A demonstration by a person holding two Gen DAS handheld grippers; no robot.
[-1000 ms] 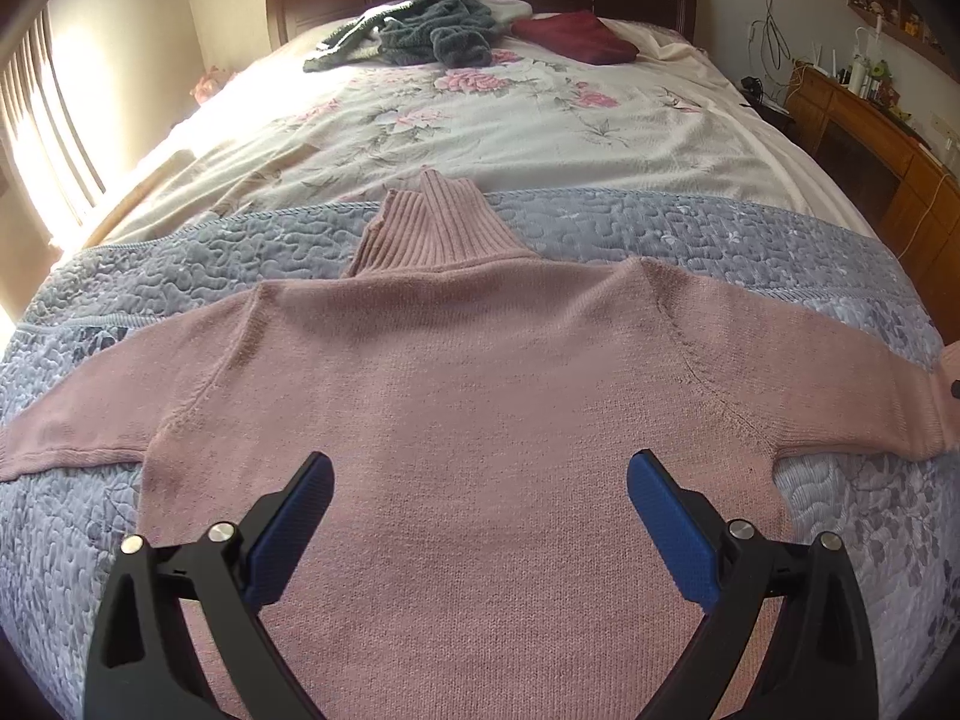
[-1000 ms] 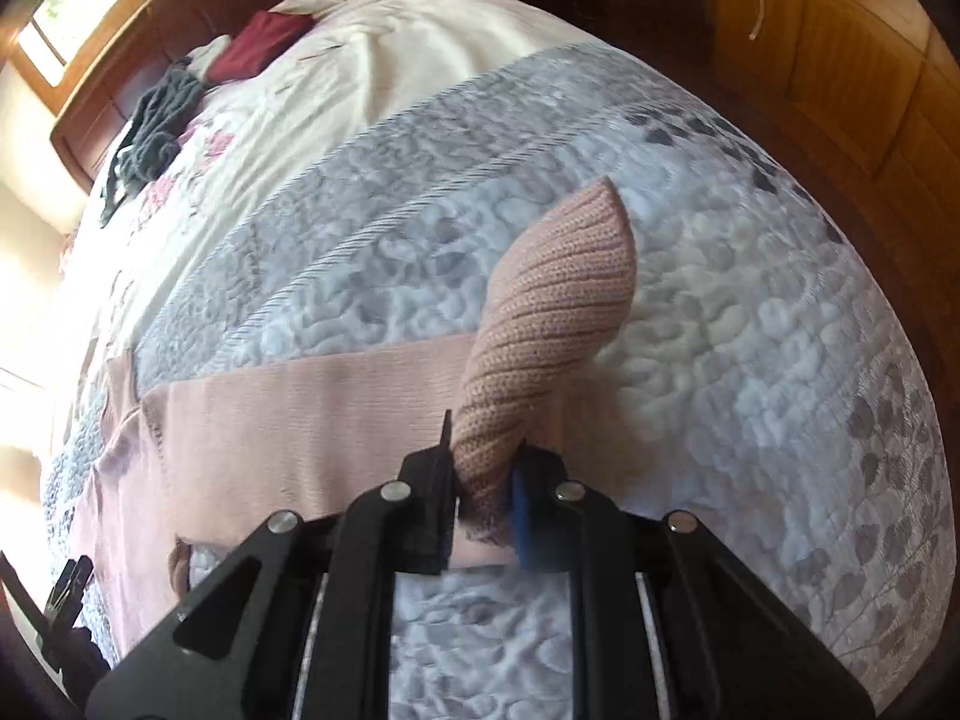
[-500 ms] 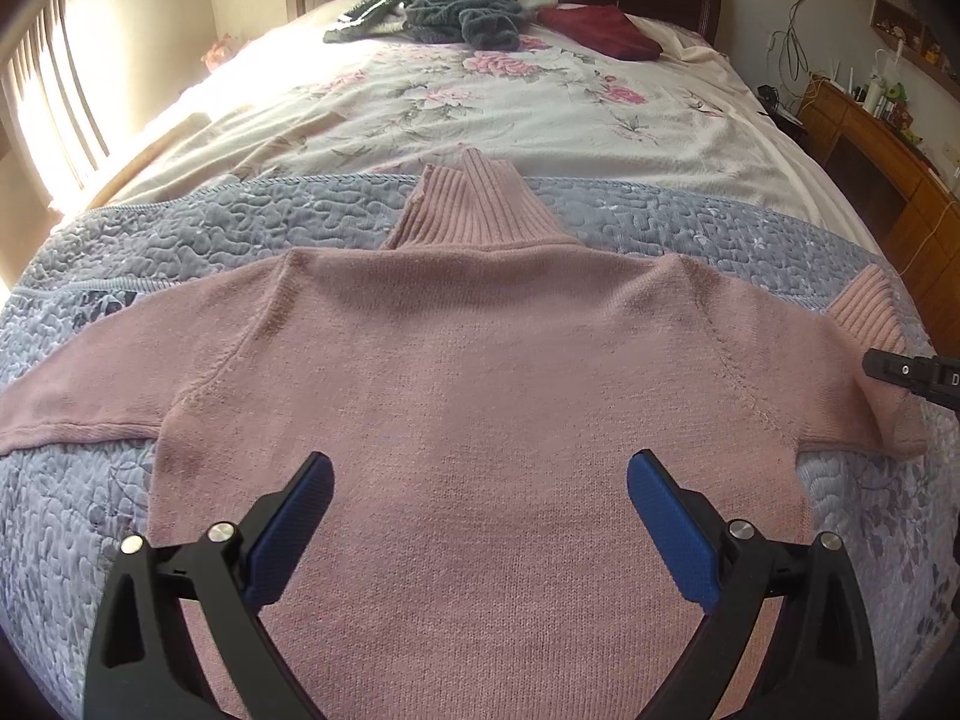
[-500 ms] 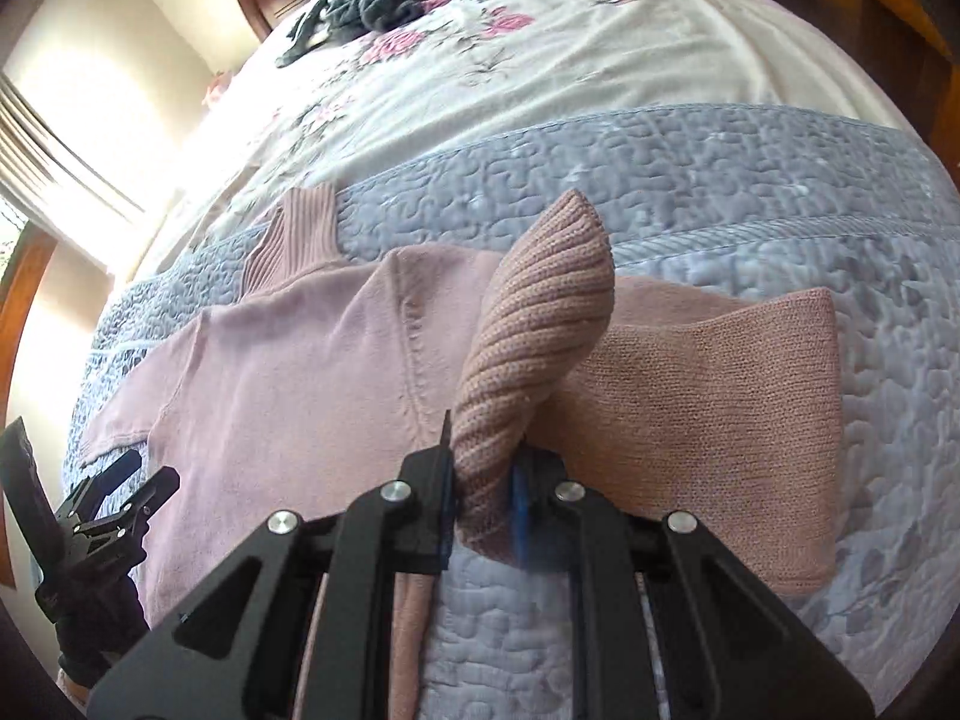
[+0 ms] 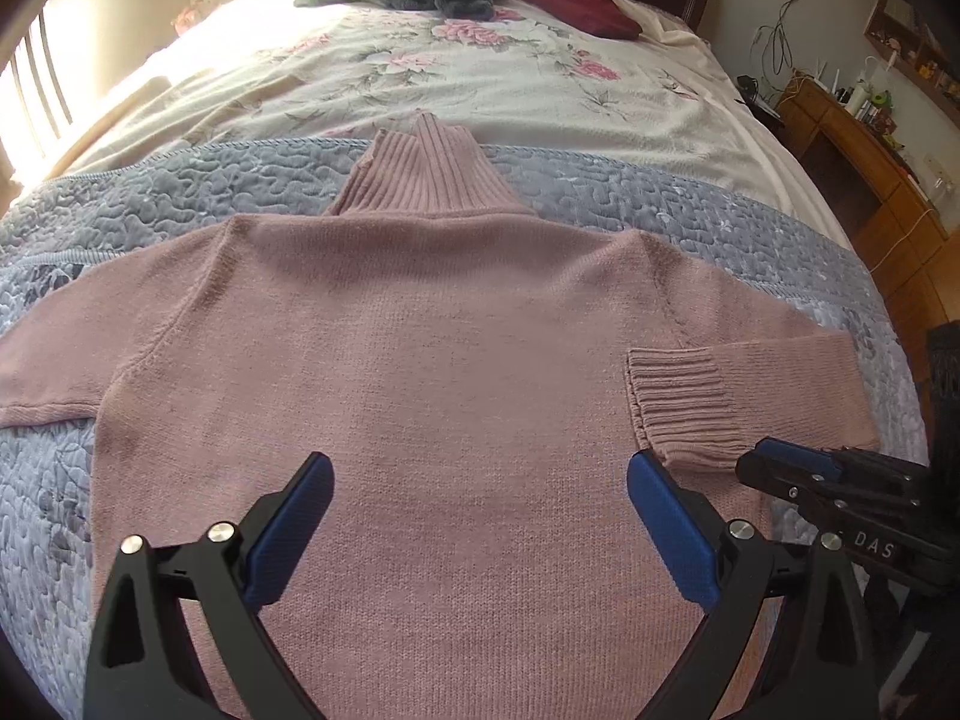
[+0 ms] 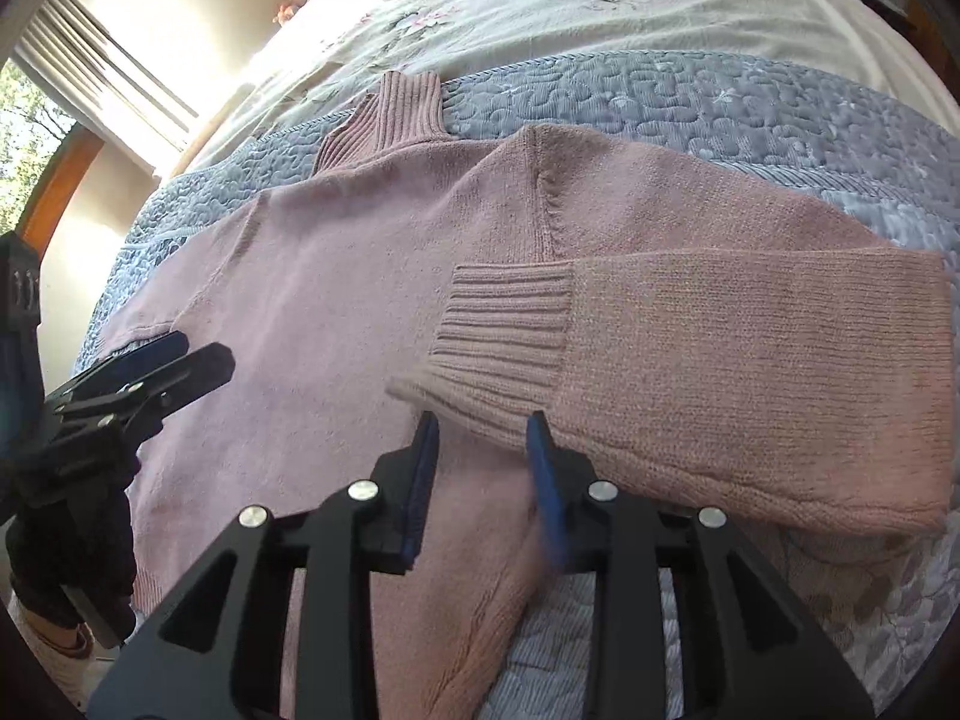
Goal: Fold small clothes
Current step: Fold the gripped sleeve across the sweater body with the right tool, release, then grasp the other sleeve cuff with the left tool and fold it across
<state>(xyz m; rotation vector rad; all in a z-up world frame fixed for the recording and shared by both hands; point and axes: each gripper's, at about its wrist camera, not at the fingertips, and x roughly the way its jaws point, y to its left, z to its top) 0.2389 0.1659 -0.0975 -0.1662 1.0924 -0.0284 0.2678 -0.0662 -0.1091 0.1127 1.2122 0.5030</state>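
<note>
The right gripper [image 6: 483, 429] is sitting parted, cuff [image 6: 501, 333] released onto the sweater [image 5: 420, 360]. The left gripper [image 5: 480, 480] is hovering wide open; it should be taking the far sleeve [image 5: 54, 372] by its end

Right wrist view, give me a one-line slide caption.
Right tool open just behind the ribbed cuff of the pink sweater, its sleeve folded across the body.

Sweater [image 5: 432, 372] flat on quilt [image 5: 690, 216], rt sleeve [image 6: 750, 372] folded onto it.

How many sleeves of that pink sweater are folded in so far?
1. The right sleeve lies doubled back, its cuff resting on the sweater body. The left sleeve stretches straight out over the quilt.
</note>
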